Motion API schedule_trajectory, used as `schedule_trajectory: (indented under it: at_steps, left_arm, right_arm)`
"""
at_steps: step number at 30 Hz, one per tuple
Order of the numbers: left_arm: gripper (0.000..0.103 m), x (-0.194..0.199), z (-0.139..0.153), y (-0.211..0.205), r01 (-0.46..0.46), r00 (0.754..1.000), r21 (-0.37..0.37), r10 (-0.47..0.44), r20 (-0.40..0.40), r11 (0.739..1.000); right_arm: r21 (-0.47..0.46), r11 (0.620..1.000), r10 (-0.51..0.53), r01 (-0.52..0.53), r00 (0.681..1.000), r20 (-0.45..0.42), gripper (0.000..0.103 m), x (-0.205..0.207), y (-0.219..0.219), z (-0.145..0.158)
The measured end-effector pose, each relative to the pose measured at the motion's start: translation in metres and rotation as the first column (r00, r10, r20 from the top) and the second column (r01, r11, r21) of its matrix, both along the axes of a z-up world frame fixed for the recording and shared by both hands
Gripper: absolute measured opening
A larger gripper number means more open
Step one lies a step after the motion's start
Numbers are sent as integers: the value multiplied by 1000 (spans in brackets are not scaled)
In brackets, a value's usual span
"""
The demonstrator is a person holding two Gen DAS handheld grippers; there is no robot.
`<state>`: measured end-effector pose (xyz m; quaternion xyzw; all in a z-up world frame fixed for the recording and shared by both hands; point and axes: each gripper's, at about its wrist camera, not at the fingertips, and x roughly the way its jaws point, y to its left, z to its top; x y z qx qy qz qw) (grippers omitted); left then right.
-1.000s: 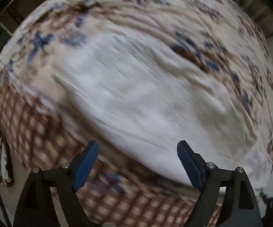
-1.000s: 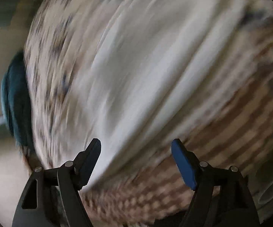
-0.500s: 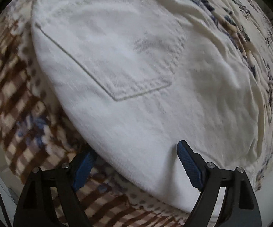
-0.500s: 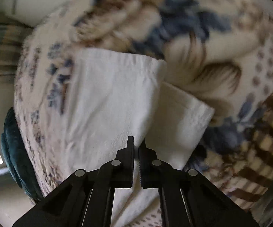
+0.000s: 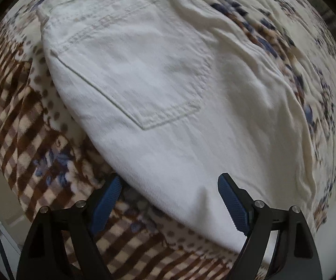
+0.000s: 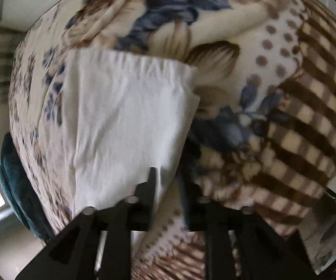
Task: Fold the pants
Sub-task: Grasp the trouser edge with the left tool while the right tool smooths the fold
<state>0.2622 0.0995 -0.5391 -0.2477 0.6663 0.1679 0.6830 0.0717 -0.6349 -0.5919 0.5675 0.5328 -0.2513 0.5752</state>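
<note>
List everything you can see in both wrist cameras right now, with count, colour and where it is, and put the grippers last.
pants: one, white, spread on the blanket; back pocket faces up in the left wrist view, leg hems in the right wrist view.
blanket: one, cream with blue-brown flowers, dots and brown checks, under the pants.
teal cloth: one, dark teal, at the blanket's left edge, right wrist view.
left gripper: one, black with blue pads, jaws wide, straddling the pants' edge.
right gripper: one, black, jaws partly apart and just been opening, pants' edge between them.
</note>
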Motion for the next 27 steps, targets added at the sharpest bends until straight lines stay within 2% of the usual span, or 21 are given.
schedule_trajectory:
  at_steps: [1, 3, 4, 5, 7, 9, 10, 11, 12, 14, 15, 16, 18, 19, 20, 21, 23, 24, 25, 27]
  left_arm:
    - [84, -2, 10, -9, 42, 999, 20, -42, 13, 999]
    - [84, 2, 34, -25, 139, 989, 105, -144, 42, 985]
    - [84, 5, 49, -34, 192, 977, 160, -204, 64, 968]
    - [84, 9, 62, -42, 243, 960, 205, -266, 90, 948]
    - [84, 18, 78, -47, 305, 929, 280, -349, 124, 910]
    - [84, 31, 84, -35, 318, 917, 302, -372, 144, 899]
    - [84, 39, 84, -29, 315, 918, 283, -367, 152, 906]
    - [84, 49, 81, -19, 307, 923, 256, -352, 155, 917]
    - [84, 59, 75, -10, 288, 933, 194, -320, 164, 938]
    - [84, 75, 57, 5, 264, 947, 94, -277, 161, 960]
    - [84, 83, 48, 12, 256, 953, 61, -262, 152, 965]
    - [84, 90, 41, 11, 249, 956, 30, -251, 150, 968]
    - [84, 106, 25, 20, 225, 967, -25, -220, 132, 974]
    - [84, 110, 21, 24, 211, 971, -65, -202, 130, 975]
    - [84, 114, 16, 27, 199, 975, -110, -185, 127, 974]
    - [84, 121, 8, 33, 181, 980, -163, -164, 114, 970]
    - [84, 131, -7, 43, 116, 992, -295, -99, 73, 948]
    - [84, 134, -14, 47, 75, 997, -350, -65, 40, 934]
    - [84, 134, -20, 49, 40, 999, -391, -42, 4, 920]
    - [84, 134, -35, 50, -55, 996, -483, 14, -88, 874]
  right_arm:
    - [-21, 999, 35, -35, 999, -9, 62, -2, 5, 12]
    - [-102, 981, 167, -168, 986, -21, 71, 11, 24, 42]
    - [-141, 956, 259, -259, 966, -17, 77, 23, 39, 56]
    - [-167, 918, 364, -359, 931, -5, 78, 41, 58, 71]
    - [-160, 810, 578, -564, 814, 61, 78, 88, 107, 90]
    - [-122, 737, 675, -665, 719, 162, 78, 134, 149, 101]
    - [-76, 706, 700, -704, 677, 228, 78, 160, 171, 101]
    - [-12, 680, 703, -733, 648, 292, 78, 188, 192, 98]
    - [68, 652, 692, -755, 629, 354, 78, 218, 215, 90]
    - [217, 562, 665, -798, 593, 454, 78, 270, 265, 67]
    - [249, 517, 688, -819, 570, 449, 78, 298, 291, 54]
    - [258, 459, 726, -850, 526, 443, 78, 323, 319, 40]
    - [301, 372, 783, -878, 471, 405, 78, 355, 363, 11]
    - [310, 342, 807, -887, 446, 386, 77, 365, 376, 2]
    - [305, 296, 831, -905, 401, 384, 75, 371, 392, -5]
    - [279, 257, 857, -925, 352, 378, 69, 374, 406, -8]
    - [256, 201, 888, -946, 286, 360, 44, 374, 424, -15]
    - [240, 182, 906, -954, 258, 337, 22, 369, 429, -18]
    - [208, 181, 917, -961, 242, 318, 18, 365, 431, -18]
    - [157, 184, 915, -970, 228, 333, 13, 355, 432, -12]
